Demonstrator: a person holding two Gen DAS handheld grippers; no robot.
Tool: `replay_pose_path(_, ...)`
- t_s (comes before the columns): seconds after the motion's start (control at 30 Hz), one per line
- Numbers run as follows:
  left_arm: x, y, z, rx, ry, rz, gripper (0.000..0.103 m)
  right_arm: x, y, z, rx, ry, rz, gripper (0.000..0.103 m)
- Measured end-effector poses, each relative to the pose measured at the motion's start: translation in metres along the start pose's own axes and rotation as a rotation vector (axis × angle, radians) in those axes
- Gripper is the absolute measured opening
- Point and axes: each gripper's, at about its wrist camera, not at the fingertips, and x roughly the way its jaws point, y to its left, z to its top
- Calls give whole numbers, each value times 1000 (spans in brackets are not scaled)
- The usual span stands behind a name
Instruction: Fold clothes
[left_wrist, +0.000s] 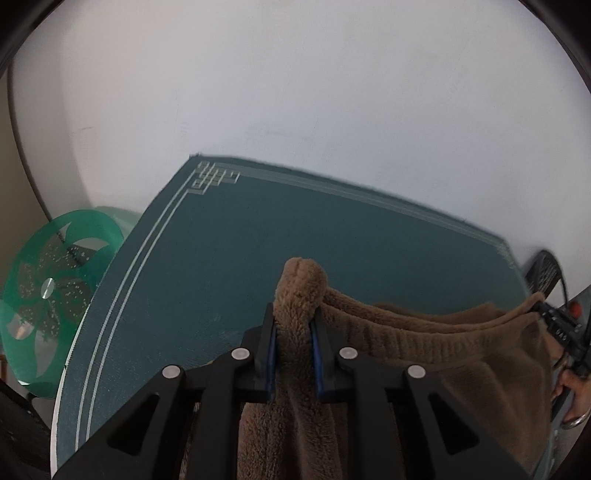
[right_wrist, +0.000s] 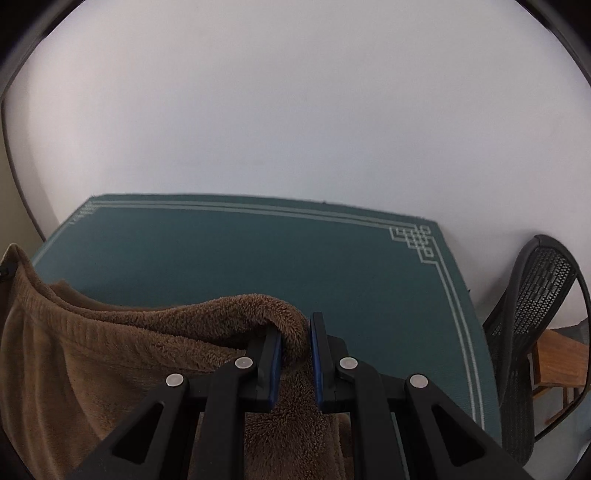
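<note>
Brown fleece garment (left_wrist: 424, 343) stretched between left gripper (left_wrist: 293, 332) and right gripper (right_wrist: 295, 343), both clamping its edge

Right gripper (right_wrist: 295, 354) clamped on a bunched edge of the brown fleece garment (right_wrist: 110, 350); fabric sags away to the left, over the teal mat (right_wrist: 258, 266). Black mesh chair (right_wrist: 535, 332) at right, white wall (right_wrist: 295, 110) behind.

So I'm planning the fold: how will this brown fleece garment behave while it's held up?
The brown fleece garment is probably floppy: it sags between the left tool and right tool. The thick pile likely grips the pads rather than slipping. It looks fairly bulky.
</note>
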Motion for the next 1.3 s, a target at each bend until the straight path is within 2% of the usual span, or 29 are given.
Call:
replay_pose_path(0.07,12,0,-2,18,25,36,29,11,-2,-1,1,24,-4,13)
replay_pose_path(0.17,25,-1,-6,41,55,79,43,20,-1,-3,-1,54,-14,13)
replay_pose_path(0.23,30,0,-8,47,71,84,46,28,0,-5,-5,77,-20,13)
replay_pose_path(0.3,31,4,-8,35,85,76,54,31,4,-7,-11,106,-20,13)
replay_pose_path(0.43,33,12,-7,11,113,60,66,28,-2,-8,16,105,12,18)
replay_pose_path(0.5,32,17,-6,-7,126,42,73,27,-12,-8,42,98,55,19)
replay_pose_path(0.57,24,27,-3,-47,126,-8,74,18,-22,-9,72,81,115,21)
replay_pose_path(0.6,18,32,-3,-64,122,-26,76,11,-27,-9,89,68,142,25)
replay_pose_path(0.63,13,36,-2,-76,118,-35,77,3,-33,-9,113,50,169,39)
replay_pose_path(0.67,6,39,-1,-82,112,-33,79,-5,-39,-10,136,31,191,62)
replay_pose_path(0.7,0,40,-2,-78,109,-20,79,-13,-45,-11,158,3,209,70)
replay_pose_path(0.77,-10,41,-4,-60,105,15,79,-30,-55,-12,190,-50,235,74)
replay_pose_path(0.83,-21,38,-9,-42,111,12,79,-41,-61,-12,188,-72,229,74)
replay_pose_path(0.93,-37,26,-22,21,117,-11,80,-49,-45,-14,80,-52,188,74)
replay_pose_path(1.03,-44,9,-39,130,119,67,81,-42,-13,-16,-75,14,125,74)
replay_pose_path(1.1,-39,5,-45,164,130,105,81,-30,4,-15,-133,45,76,74)
replay_pose_path(1.27,-18,27,-52,93,174,151,81,12,14,-3,-76,126,46,74)
replay_pose_path(1.3,-15,33,-52,71,179,145,86,22,14,0,-68,138,11,74)
